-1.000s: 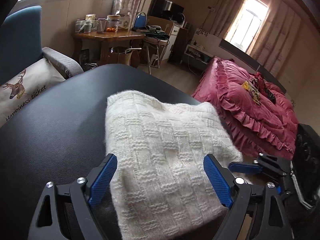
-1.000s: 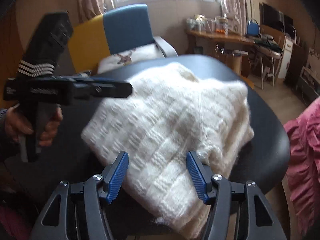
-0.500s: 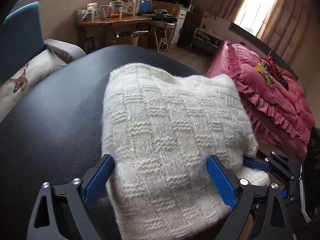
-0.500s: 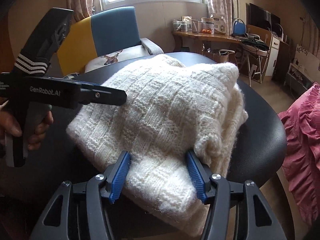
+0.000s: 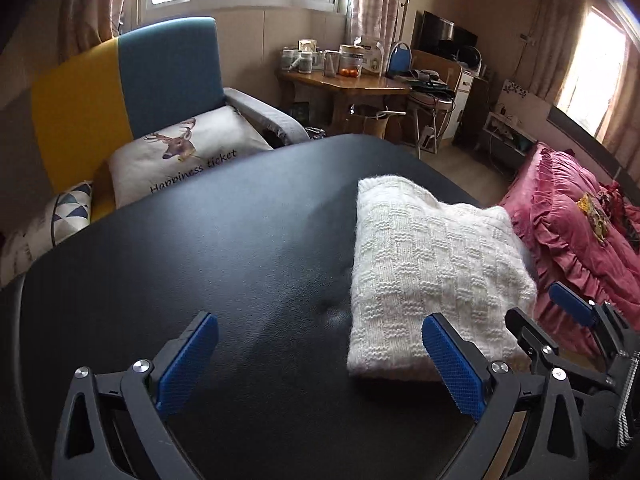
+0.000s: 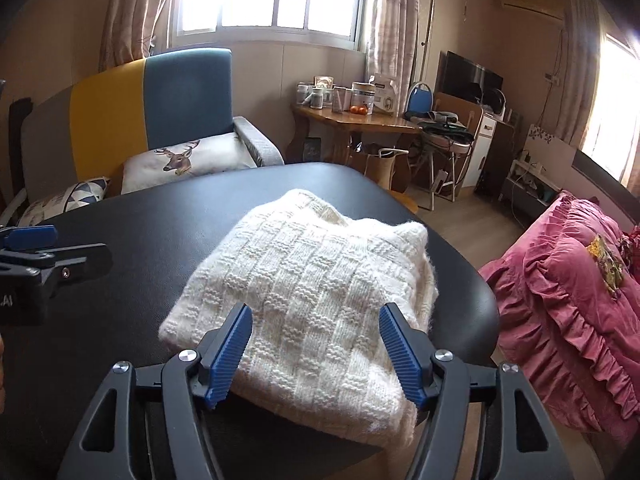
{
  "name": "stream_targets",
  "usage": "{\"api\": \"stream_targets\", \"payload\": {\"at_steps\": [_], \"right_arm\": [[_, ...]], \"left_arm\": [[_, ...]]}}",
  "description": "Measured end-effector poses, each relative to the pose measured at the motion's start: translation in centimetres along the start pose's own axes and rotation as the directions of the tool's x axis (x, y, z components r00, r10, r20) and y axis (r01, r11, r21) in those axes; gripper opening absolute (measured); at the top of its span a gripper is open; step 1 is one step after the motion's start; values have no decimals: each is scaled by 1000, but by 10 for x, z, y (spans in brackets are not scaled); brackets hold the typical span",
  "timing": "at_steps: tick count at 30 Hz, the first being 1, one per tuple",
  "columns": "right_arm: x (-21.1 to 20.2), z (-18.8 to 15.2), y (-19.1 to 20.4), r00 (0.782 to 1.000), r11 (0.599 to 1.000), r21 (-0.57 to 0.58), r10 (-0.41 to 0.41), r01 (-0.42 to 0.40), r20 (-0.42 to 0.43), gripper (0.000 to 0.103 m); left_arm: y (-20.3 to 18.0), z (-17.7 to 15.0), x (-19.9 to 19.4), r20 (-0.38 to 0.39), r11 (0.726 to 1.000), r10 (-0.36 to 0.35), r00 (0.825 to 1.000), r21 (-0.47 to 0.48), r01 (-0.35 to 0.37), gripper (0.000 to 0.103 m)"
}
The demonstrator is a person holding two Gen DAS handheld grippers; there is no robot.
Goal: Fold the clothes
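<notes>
Left hand-held gripper (image 5: 320, 360): jaws standing wide apart, gripping nothing; blue cross-hatched pads hanging over bare surface, the right pad sitting at the sweater's near left corner.
Right hand-held gripper (image 6: 316, 356): jaws spread apart, holding nothing; ribbed blue pads framing the near edge of the sweater; whether they are touching the knit cannot be told.
Sweater (image 6: 312, 300): cream, fuzzy, basket-weave knit; lying folded into a thick, roughly square bundle on the right part of the surface.
Surface (image 5: 200, 264): black, matte, faintly grained, with rounded corners.
Left view only: broad bare stretch of surface left of the sweater; the right hand-held gripper's blue tip (image 5: 568, 310) showing just past the sweater's right edge.
Right view only: layered folds showing along the sweater's right side; the left hand-held gripper (image 6: 30, 238) hanging at the left edge, well apart from the sweater.
Beyond: deer-print cushion (image 5: 188, 152) resting on a blue-and-yellow armchair (image 6: 148, 104); ruffled pink bedspread (image 6: 568, 292) at right.
</notes>
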State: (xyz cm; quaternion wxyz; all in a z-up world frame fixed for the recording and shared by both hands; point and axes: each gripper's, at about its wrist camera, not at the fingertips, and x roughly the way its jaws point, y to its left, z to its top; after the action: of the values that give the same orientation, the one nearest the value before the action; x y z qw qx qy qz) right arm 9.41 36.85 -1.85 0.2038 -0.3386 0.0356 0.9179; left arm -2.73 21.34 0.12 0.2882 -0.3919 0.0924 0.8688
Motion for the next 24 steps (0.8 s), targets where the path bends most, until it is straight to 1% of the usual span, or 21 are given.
{"api": "stream_targets", "payload": {"at_steps": [2,4,6,8,10,11,13,15,17,24], "right_arm": [[-5,0,3,1000,999,19,30,-30,7,68],[-10,1,6,998,997,38,61,-61,15,68],[-14,-1,6,998,997,33,68,-68,17,68],[-15,-6,5,997,997,35,73,-73,8,68],[-15,-11,3,997,996,40,82,-82,-6,68],[-15,-12,2,997,996,45,82,-82,-12,68],[-13,-16,-1,996,995,54,82,-81,-25,68],[-11,-19,-4,996,995,63,83,-81,-37,68],[-9,-21,-5,996,995,68,81,-78,-44,68],[-3,-26,-4,995,996,54,77,-74,-65,68]], "left_arm": [[-6,0,-16,26,999,31,999,26,-32,103],[-13,3,-33,56,999,28,998,36,-31,103],[-20,9,-49,80,999,37,996,36,-40,102],[-28,15,-62,100,995,77,992,49,-82,102],[-36,19,-76,151,991,106,983,69,-117,103],[-39,20,-83,180,990,103,978,74,-117,103],[-43,22,-92,205,993,71,976,77,-89,103],[-45,25,-95,194,996,34,980,77,-50,103],[-48,26,-94,181,996,23,983,78,-38,103],[-52,22,-85,172,994,25,985,100,-43,102]]}}
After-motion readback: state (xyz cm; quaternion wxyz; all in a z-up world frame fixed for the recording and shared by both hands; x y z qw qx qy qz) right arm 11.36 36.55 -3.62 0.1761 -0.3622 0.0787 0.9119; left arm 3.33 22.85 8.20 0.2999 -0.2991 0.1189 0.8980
